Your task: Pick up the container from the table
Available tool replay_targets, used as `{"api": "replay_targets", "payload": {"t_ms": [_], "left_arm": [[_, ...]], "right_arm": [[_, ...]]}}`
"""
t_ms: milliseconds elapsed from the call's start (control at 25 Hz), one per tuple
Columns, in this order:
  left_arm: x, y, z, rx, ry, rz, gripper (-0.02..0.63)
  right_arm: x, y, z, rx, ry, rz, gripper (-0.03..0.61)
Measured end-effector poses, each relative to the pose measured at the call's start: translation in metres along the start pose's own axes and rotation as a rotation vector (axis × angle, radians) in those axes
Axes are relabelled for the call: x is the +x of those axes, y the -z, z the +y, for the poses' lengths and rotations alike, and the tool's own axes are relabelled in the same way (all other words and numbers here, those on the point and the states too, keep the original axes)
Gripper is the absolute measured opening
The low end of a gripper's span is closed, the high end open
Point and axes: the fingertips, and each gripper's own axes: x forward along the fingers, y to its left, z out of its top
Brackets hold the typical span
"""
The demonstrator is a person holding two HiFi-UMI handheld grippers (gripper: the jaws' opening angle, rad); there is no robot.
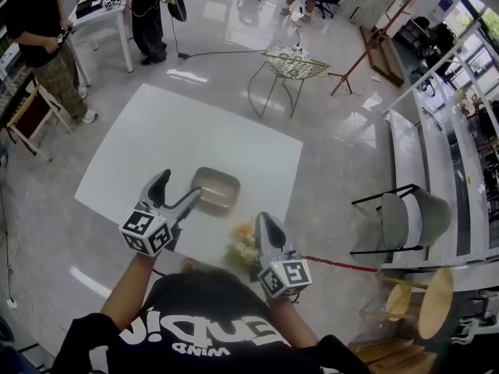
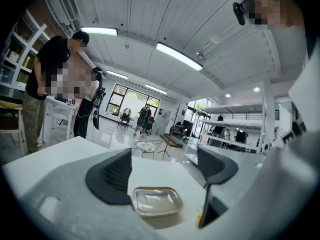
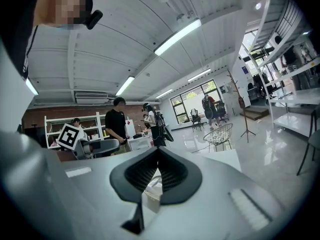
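Two grippers are out over the white table (image 1: 148,139), both held by the person in the black shirt (image 1: 210,329). Main thing to go by = the container (image 1: 216,191). It's a low tub w/ round corners. It sits flat on the table, on the side nearest the person.

The left gripper (image 1: 178,190) is just beside the container, on its left. Its jaws stand wide apart. In the left gripper view the container (image 2: 156,202) lies on the table a bit ahead of the left gripper (image 2: 165,173). It sits low btw the two dark pads (image 2: 111,178) & neither pad presses on it.

The right gripper (image 1: 262,223) is near the container, to its right & closer to the person. In the right gripper view the right gripper (image 3: 158,153) has its jaws together, tips meeting. A pale thing (image 3: 151,196) shows thru the small gap under the tips. Can't tell what it is or if it's pinched.

A blurry yellow-&-white clump (image 1: 243,245) lies to the right of the container, nearer the person, just beside the right gripper.

- Far behind the container, past the table: a wire chair (image 1: 292,67).
- Far behind & to its left: another person (image 1: 35,22) by a small white desk (image 1: 101,10).
- Well off to the container's right: a grey chair (image 1: 405,218).
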Motion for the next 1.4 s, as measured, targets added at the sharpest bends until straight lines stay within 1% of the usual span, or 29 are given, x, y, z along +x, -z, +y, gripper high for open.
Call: {"api": "replay_targets", "payload": {"t_ms": [120,360,520,680,960,1240,1400], "left_arm": [[0.018,0.017,0.009,-0.018,-0.004,0.044,0.414],[0.052,0.054,0.036,-0.064,-0.037,0.131,0.414],[0.073,0.086,0.051,-0.093,-0.055,0.199,0.407],[0.091,0.116,0.061,-0.119,-0.057,0.276,0.403],[0.112,0.161,0.076,-0.169,-0.081,0.37,0.403],[0.122,0.189,0.087,-0.199,-0.104,0.447,0.396],[0.128,0.199,0.093,-0.221,-0.104,0.478,0.373]], "right_arm": [[-0.002,0.001,-0.008,0.006,0.008,0.002,0.0],[0.002,0.004,-0.02,0.017,0.016,0.014,0.0],[0.003,0.006,-0.029,0.022,0.026,0.023,0.0],[0.006,0.008,-0.034,0.024,0.038,0.036,0.0],[0.006,0.017,-0.044,0.038,0.065,0.057,0.0],[0.006,0.02,-0.056,0.059,0.088,0.076,0.0],[0.011,0.02,-0.061,0.065,0.098,0.082,0.0]]}}
